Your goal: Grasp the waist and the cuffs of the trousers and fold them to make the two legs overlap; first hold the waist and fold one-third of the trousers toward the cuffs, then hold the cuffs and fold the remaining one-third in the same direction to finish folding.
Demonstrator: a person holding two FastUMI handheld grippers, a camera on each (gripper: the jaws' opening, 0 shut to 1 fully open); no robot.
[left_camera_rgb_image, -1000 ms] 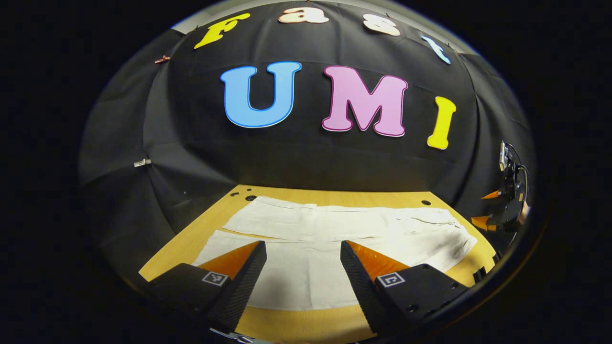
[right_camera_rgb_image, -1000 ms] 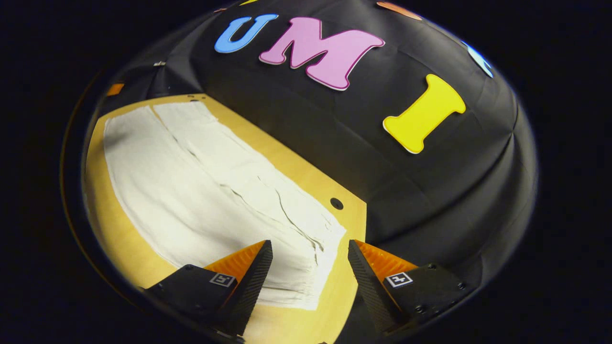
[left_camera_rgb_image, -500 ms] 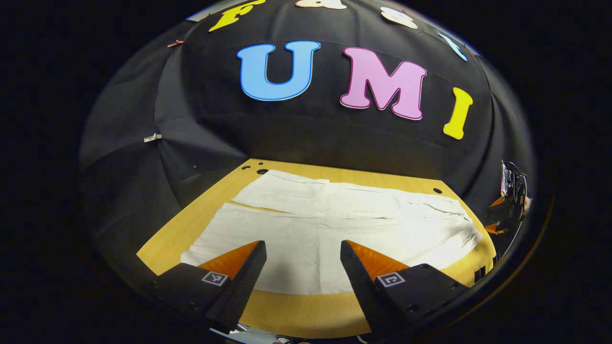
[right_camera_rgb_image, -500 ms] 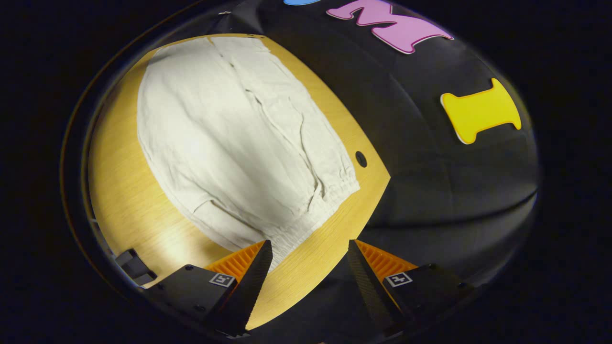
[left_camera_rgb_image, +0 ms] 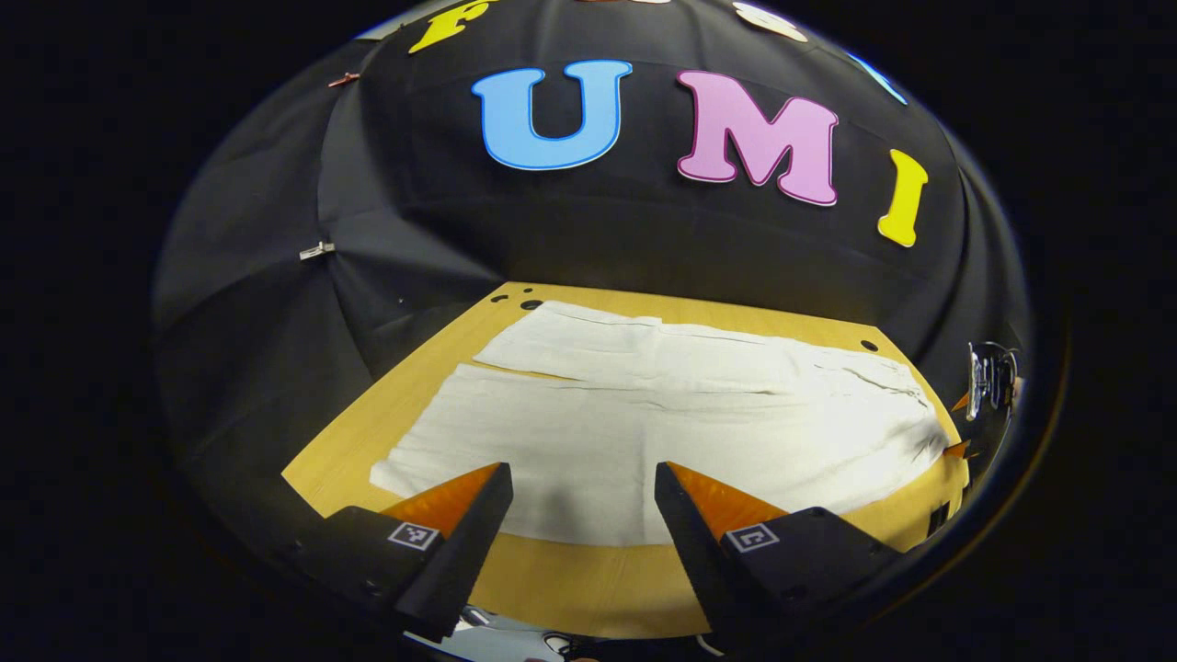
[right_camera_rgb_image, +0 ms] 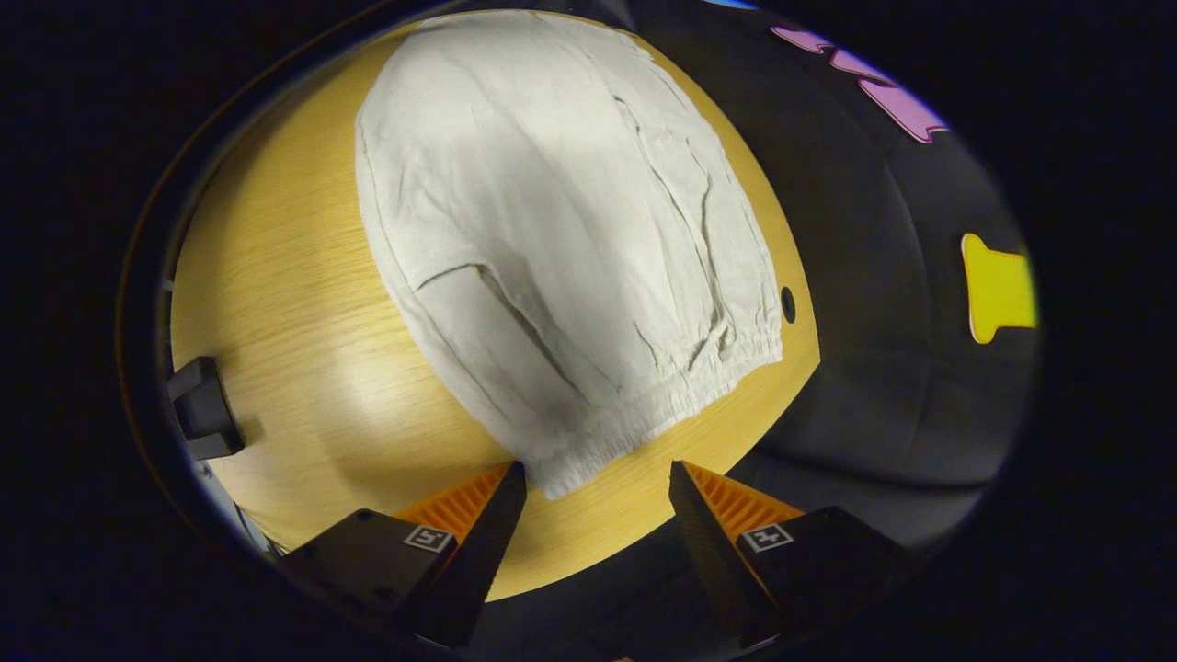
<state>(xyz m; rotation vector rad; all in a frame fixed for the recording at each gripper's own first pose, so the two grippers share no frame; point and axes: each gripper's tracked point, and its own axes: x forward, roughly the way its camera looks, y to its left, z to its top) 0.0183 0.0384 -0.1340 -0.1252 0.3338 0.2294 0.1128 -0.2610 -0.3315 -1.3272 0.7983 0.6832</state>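
Ahead of the left claw (left_camera_rgb_image: 582, 496), in the left gripper view, the trousers (left_camera_rgb_image: 662, 418) lie flat on the desk (left_camera_rgb_image: 588, 584), both legs spread side by side and not yet overlapped. That claw's fingers stand apart and hold nothing, with the near leg's edge just beyond their tips and bare desk below. The cuffs lie off to the claw's left and the waist far to its right, where the right claw (left_camera_rgb_image: 965, 428) shows small at the desk's end. In the right gripper view, the right claw (right_camera_rgb_image: 596, 492) hangs over the desk (right_camera_rgb_image: 276, 303) with its fingers apart and empty. The gathered waist (right_camera_rgb_image: 685, 395) of the trousers (right_camera_rgb_image: 552, 211) runs across just ahead of the tips, its near corner close to the left fingertip (right_camera_rgb_image: 508, 478); touching or not, I cannot tell. A small dark block (right_camera_rgb_image: 202, 409) sits at the desk's edge far to the claw's left.
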